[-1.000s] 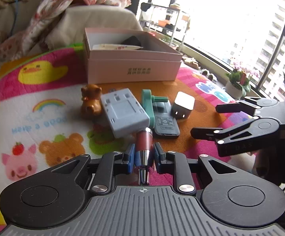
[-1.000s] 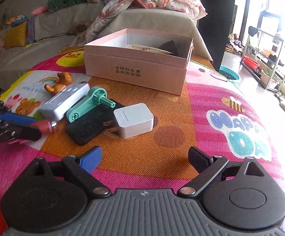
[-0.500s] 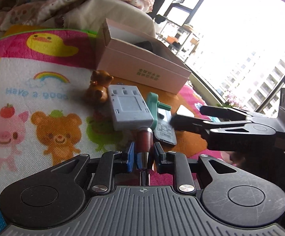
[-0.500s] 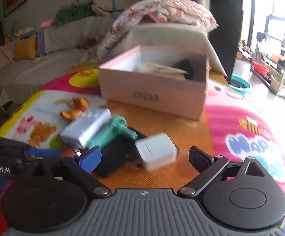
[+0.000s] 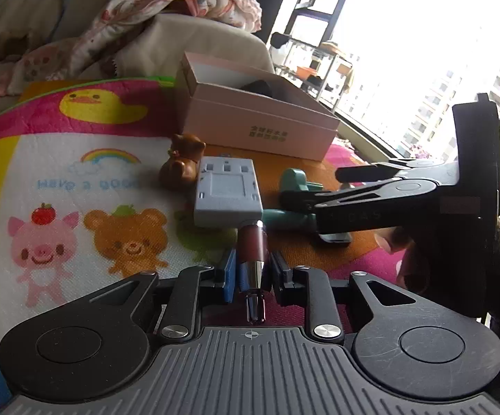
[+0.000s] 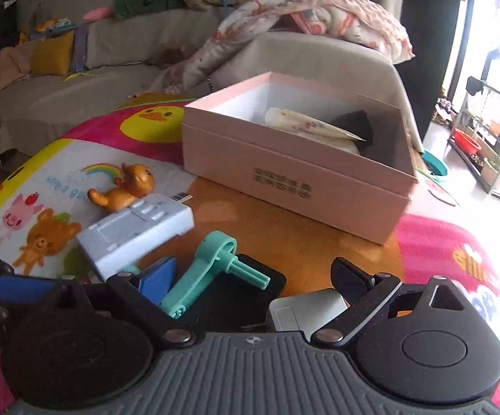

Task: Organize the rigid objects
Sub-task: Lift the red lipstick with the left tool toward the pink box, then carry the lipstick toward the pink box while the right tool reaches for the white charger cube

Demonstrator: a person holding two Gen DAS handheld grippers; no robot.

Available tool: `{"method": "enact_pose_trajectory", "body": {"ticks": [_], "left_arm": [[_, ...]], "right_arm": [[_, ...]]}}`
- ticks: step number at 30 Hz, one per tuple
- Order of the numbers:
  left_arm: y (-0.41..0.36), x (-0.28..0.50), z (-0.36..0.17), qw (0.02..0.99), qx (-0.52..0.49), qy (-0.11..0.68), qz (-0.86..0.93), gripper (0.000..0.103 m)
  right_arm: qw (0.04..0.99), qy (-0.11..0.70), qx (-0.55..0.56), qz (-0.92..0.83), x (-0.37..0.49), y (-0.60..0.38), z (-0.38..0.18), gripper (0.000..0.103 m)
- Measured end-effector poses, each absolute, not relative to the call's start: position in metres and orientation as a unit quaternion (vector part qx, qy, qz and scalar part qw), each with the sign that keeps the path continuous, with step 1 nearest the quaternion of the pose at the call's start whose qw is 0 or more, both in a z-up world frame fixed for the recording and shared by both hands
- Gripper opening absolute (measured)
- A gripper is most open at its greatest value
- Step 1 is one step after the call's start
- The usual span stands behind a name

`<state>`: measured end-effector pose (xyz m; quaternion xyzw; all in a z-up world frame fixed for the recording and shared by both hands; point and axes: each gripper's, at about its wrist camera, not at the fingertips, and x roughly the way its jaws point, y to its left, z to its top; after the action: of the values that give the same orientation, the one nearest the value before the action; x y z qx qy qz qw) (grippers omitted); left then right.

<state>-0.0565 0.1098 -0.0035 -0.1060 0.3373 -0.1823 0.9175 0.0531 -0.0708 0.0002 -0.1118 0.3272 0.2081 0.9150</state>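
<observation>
Maroon and chrome, the pen (image 5: 251, 252) sits pinched in the left gripper (image 5: 250, 269), lengthwise along the fingers, probably so it can go nose-first into the pink box (image 6: 294, 176). The right gripper (image 6: 250, 276) is spread wide and low over the white charger (image 6: 305, 307), which lies between its jaws beside the teal handle (image 6: 208, 266). The box is open-topped with room inside; the grey block (image 5: 227, 190) and bear (image 5: 180, 166) stand in the left's direct path, so lifting over looks needed.

Glossy brown figurine (image 5: 182, 166); matt pink cardboard box (image 6: 294, 176); woven cloth mat (image 5: 77, 186); ribbed plastic tool (image 5: 250, 269).
</observation>
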Motion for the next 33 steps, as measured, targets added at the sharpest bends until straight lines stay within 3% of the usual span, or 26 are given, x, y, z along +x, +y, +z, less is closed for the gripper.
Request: {"method": "enact_pose_trajectory", "body": {"ticks": [8,18,29,33], "left_arm": [[0.106,-0.051,-0.005,0.916,-0.128,0.337,-0.176,0.025],[0.102,-0.049,-0.006,0.918,-0.128,0.334,-0.17,0.025],[0.101,-0.051,-0.006,0.92,-0.124,0.333,-0.168,0.025],[0.102,-0.051,-0.006,0.919,-0.124,0.333,-0.168,0.025]], "right_arm": [[0.918,0.34,-0.101,0.178,0.033,-0.117,0.001,0.095],[0.92,0.284,-0.151,0.222,-0.029,-0.113,0.01,0.096],[0.924,0.292,-0.162,0.186,-0.025,-0.119,0.008,0.1],[0.923,0.278,-0.222,0.147,-0.03,-0.114,-0.002,0.1]]}}
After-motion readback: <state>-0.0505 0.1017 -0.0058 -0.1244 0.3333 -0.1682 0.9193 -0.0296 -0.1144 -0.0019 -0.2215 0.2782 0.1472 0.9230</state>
